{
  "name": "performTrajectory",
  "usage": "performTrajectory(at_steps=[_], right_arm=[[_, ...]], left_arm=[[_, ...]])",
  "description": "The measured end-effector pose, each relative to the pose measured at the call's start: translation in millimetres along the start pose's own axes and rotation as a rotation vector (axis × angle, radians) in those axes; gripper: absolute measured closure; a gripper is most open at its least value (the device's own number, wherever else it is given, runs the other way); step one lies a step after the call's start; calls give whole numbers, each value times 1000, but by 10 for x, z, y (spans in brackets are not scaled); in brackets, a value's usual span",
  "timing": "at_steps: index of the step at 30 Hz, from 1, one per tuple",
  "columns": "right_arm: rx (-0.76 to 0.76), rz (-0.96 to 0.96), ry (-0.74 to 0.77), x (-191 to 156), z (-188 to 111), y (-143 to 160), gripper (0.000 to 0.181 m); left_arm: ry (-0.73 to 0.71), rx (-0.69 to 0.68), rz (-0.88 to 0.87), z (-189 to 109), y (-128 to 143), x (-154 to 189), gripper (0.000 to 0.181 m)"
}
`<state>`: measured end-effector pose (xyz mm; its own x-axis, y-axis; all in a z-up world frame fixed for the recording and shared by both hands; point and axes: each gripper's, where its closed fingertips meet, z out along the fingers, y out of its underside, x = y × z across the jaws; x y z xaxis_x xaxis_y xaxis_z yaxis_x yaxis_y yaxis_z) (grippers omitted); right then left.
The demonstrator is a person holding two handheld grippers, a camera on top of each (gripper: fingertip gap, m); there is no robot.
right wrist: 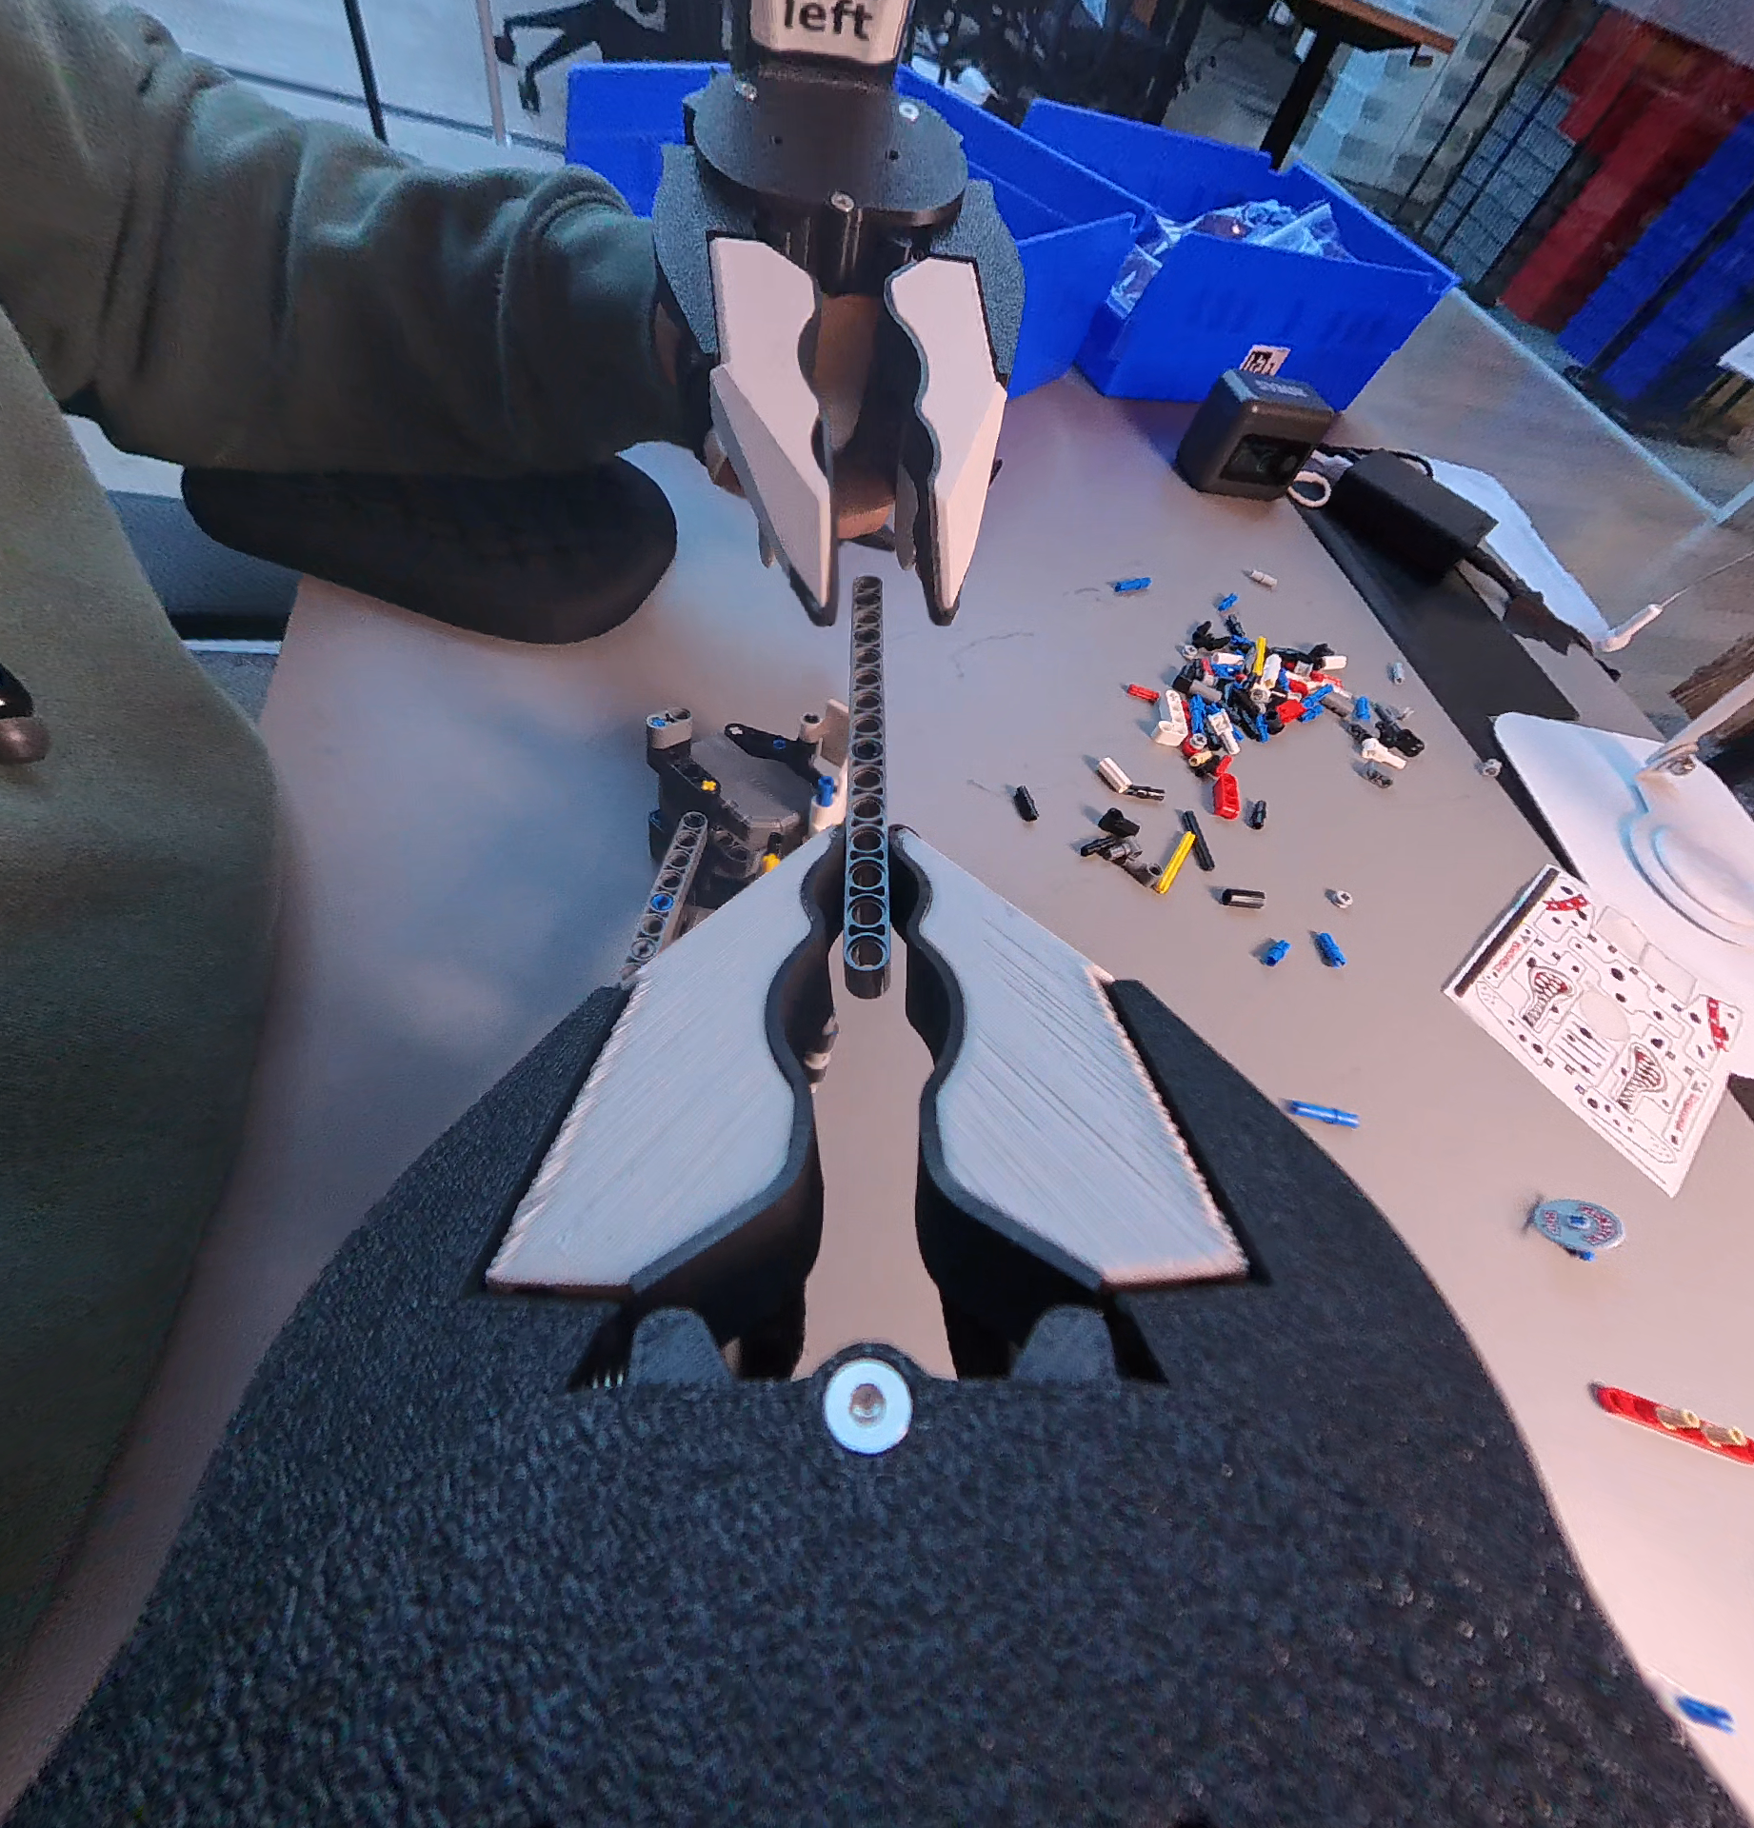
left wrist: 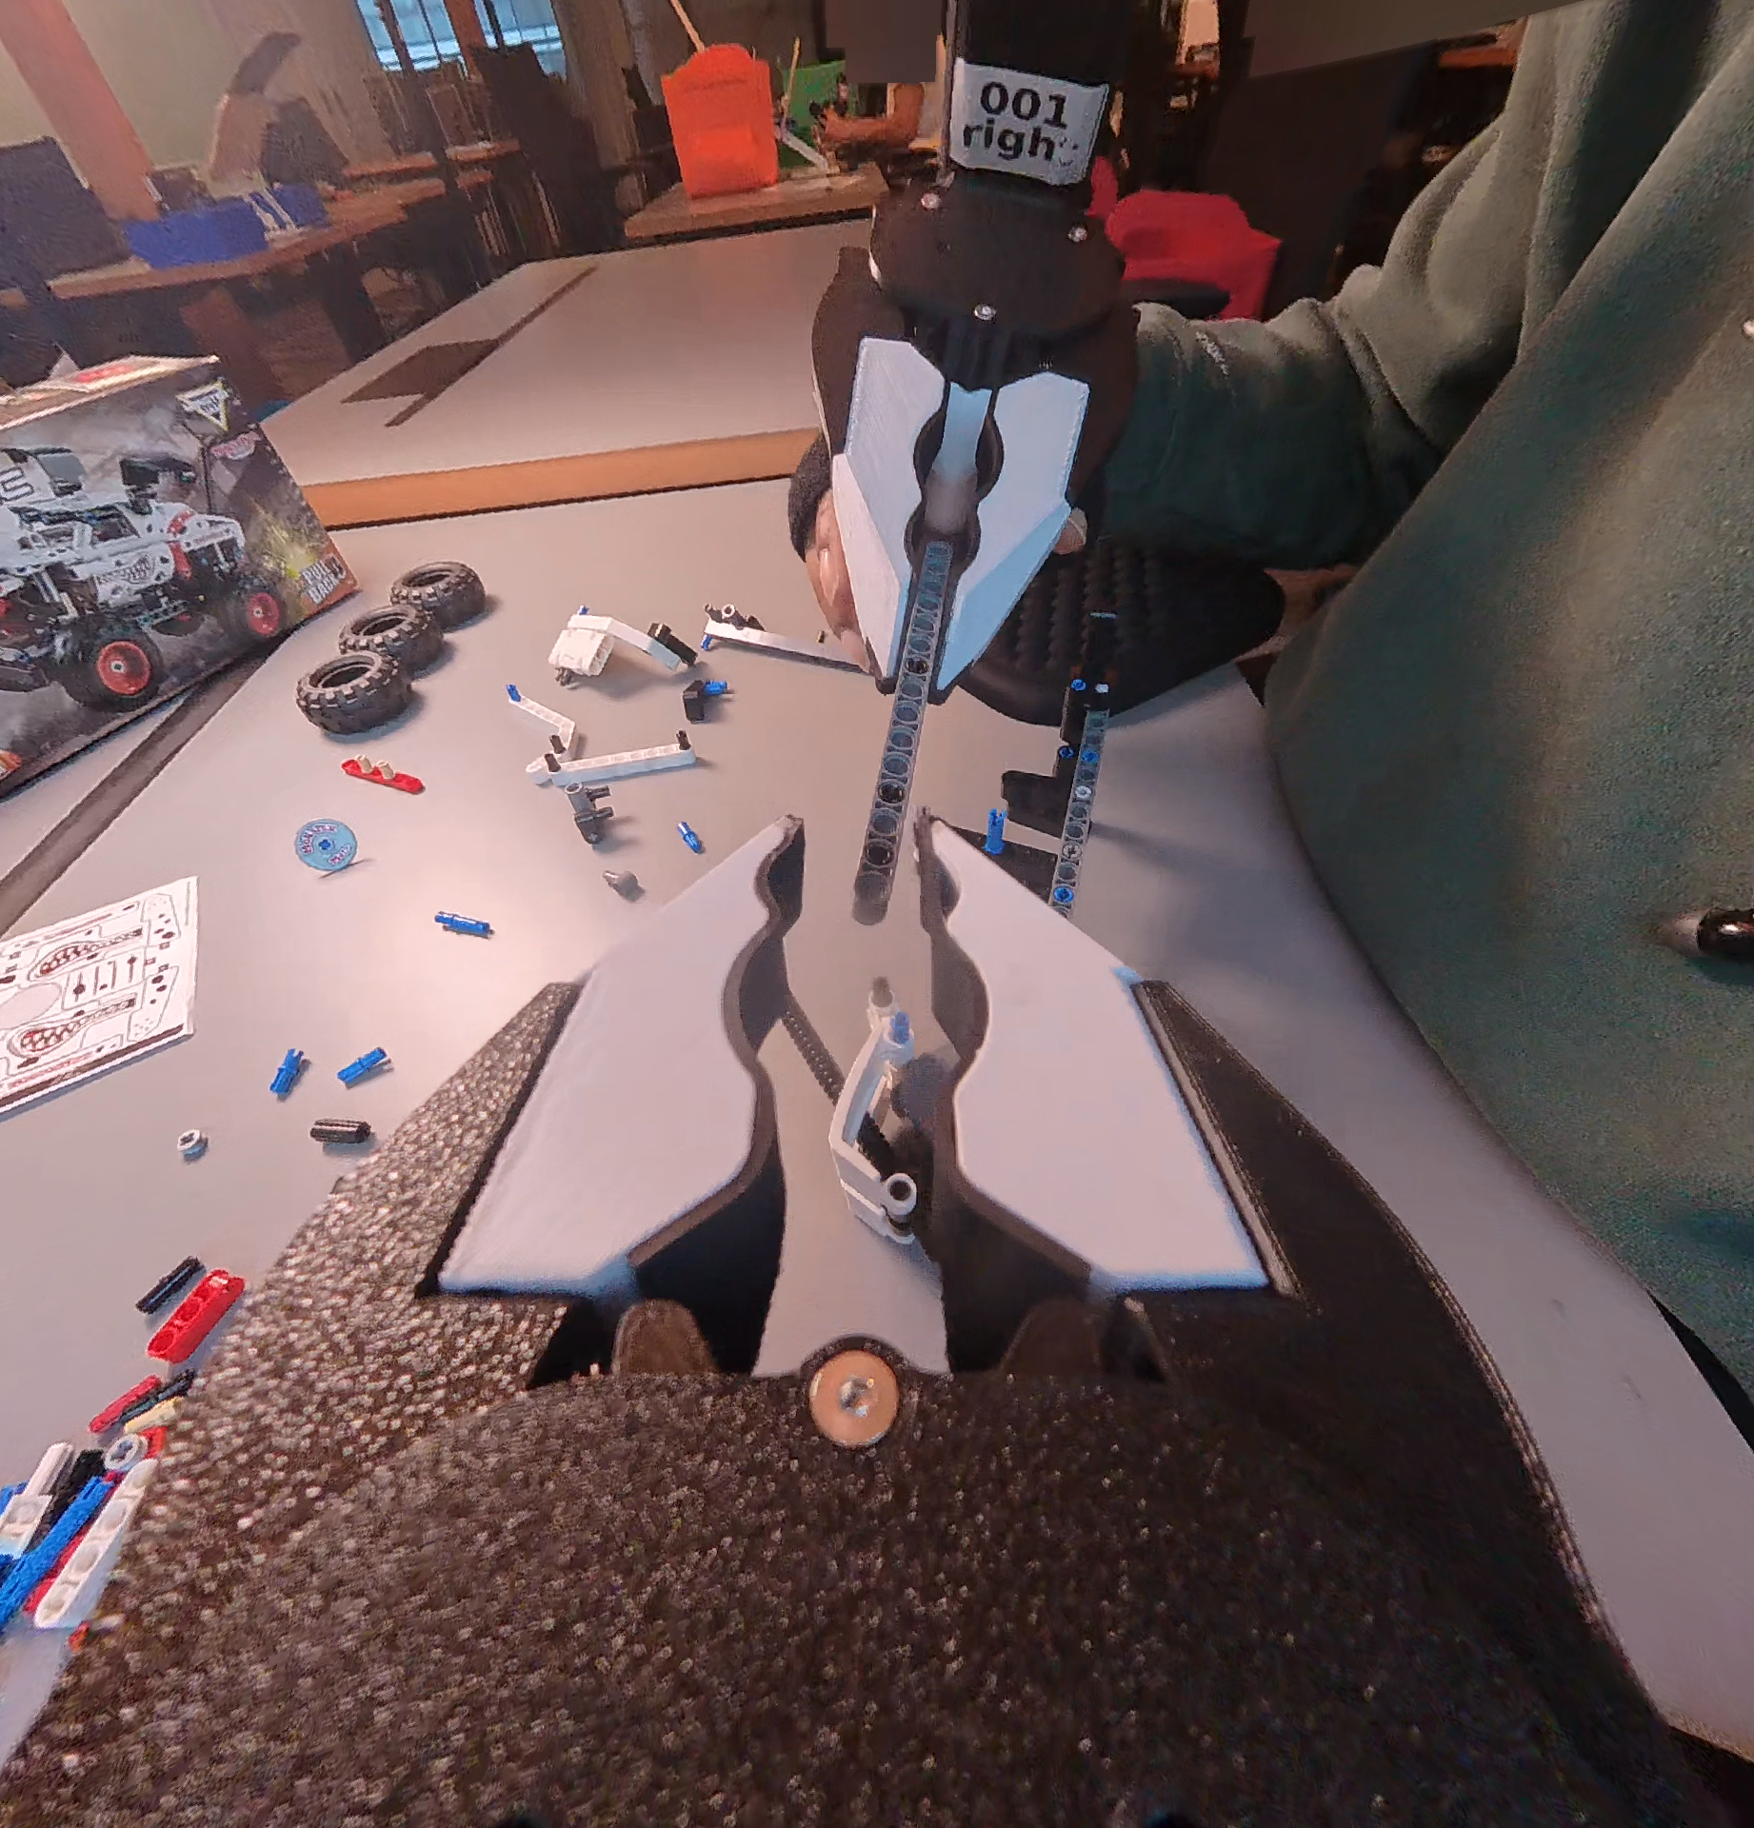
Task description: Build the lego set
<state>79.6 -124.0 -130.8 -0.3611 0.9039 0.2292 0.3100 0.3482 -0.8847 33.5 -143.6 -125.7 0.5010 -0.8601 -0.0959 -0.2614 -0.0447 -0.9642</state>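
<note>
Right gripper (right wrist: 868, 841) jaws clamped on one end of long dark grey beam (right wrist: 865, 752), beam's far end between parted, empty jaws of left gripper (right wrist: 878, 608), above grey bench (right wrist: 458, 772), loose parts pile (right wrist: 1269, 697) right of beam.

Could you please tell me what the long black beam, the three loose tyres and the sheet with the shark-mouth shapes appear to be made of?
Long black beam: rigid moulded plastic, semi-gloss, with a clean row of round holes.
Three tyres: probably rubber, matte black, with chunky tread.
Sheet: seems to be a printed paper or film sticker sheet, thin and flat; which one is unclear.
</note>
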Motion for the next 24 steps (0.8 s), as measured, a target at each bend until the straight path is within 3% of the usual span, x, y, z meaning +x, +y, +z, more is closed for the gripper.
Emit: performTrajectory(at_steps=[5,8,13,18,24], right_arm=[[26,21,5,-67,-11,-25,175],[40,80,-11,-104,-10,-36,175],[92,257,-89,-154,-15,-50,175],[119,190,-65,-178,-31,-68,172],[98,28,12,-143,-18,0,171]], left_arm=[[11,-37,21,21,51,87,157],[-5,-57,40,23,72,114,172],[93,-15,-176,8,32,184,173],[232,24,-384,19,41,273,174],[298,28,-511,39,78,287,174]])
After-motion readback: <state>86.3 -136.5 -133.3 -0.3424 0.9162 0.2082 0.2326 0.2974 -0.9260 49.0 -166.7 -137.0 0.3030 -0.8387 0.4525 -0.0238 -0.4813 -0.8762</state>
